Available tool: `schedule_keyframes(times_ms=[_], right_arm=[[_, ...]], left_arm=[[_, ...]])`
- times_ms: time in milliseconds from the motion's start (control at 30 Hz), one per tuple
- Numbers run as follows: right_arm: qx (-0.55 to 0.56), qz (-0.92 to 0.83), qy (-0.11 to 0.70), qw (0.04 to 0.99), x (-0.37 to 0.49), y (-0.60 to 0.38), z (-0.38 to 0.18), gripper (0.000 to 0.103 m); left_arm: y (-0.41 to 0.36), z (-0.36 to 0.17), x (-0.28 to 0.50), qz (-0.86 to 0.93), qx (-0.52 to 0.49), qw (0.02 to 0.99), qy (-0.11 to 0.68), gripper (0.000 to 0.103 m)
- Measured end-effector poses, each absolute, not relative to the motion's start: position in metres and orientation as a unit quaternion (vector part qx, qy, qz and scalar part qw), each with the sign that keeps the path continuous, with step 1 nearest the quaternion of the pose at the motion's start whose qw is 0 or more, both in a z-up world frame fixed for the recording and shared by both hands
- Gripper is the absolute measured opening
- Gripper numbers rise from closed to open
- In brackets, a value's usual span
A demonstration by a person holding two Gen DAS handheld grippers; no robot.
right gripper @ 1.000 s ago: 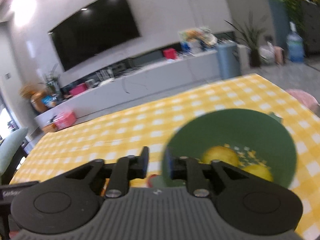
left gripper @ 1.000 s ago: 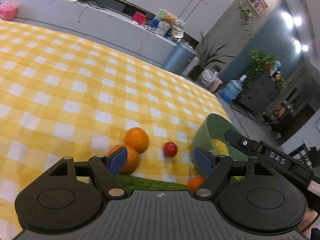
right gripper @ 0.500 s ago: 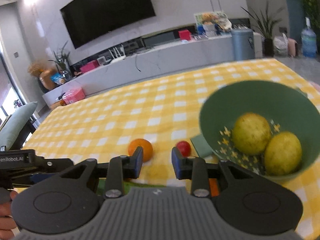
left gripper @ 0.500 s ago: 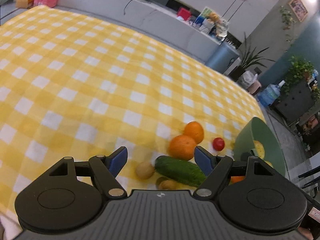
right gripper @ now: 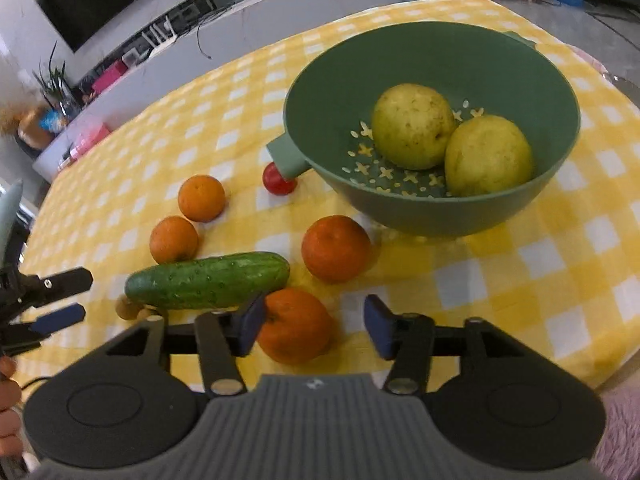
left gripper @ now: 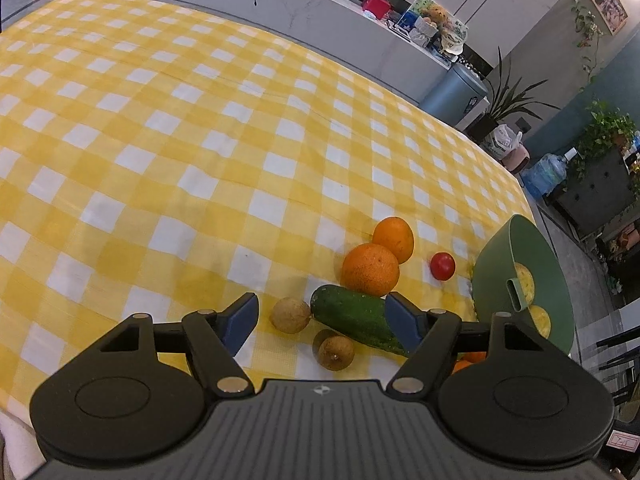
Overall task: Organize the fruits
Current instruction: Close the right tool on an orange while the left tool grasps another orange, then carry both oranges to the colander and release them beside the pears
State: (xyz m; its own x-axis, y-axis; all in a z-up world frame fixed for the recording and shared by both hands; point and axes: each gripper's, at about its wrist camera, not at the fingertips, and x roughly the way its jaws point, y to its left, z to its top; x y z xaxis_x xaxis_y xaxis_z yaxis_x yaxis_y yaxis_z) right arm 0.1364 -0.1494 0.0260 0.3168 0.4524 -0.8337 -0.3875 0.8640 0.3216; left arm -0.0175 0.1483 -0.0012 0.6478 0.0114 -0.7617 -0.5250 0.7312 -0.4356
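Jaws on my right gripper (right gripper: 314, 326) are opening, about half spread, with the nearest orange (right gripper: 294, 326) partly between them, close against the left pad; I cannot tell whether it touches. My left gripper (left gripper: 322, 318) stands wide, narrowing a little, holding nothing, above the cucumber (left gripper: 358, 320) and two small brown fruits (left gripper: 291, 315). Beside the cucumber lie two oranges (left gripper: 370, 269) and a red tomato (left gripper: 443, 266). Another orange (right gripper: 336, 249) sits between my right gripper and the green colander (right gripper: 432, 216), which holds two yellow pears (right gripper: 412, 126). Everything rests on the yellow checked cloth (left gripper: 180, 140).
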Motion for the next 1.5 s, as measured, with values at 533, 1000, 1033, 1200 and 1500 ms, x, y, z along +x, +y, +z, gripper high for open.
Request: schedule_keyframes(times_ms=[533,1000,1033,1200,1500], right_arm=[[-0.044,0.291,0.526,0.798,0.127,-0.124,0.015,0.044],[-0.056,0.297,0.522,0.797,0.13,-0.122,0.016,0.044],[-0.056,0.297,0.522,0.797,0.13,-0.122,0.016,0.044],[-0.053,0.297,0.523,0.797,0.129,-0.123,0.016,0.044],[-0.049,0.307,0.522,0.794,0.126,-0.125,0.019,0.044]], left_arm=[[0.146,-0.015,0.013,0.082,-0.297,0.883,0.354,0.086],[0.121,-0.04,0.076,0.099,-0.195,0.871,0.44,0.085],[0.119,-0.039,0.077,0.104,-0.19,0.874,0.436,0.082],[0.116,-0.038,0.075,0.095,-0.199,0.876,0.429,0.054],[0.122,-0.033,0.057,0.108,-0.233,0.879,0.4,0.053]])
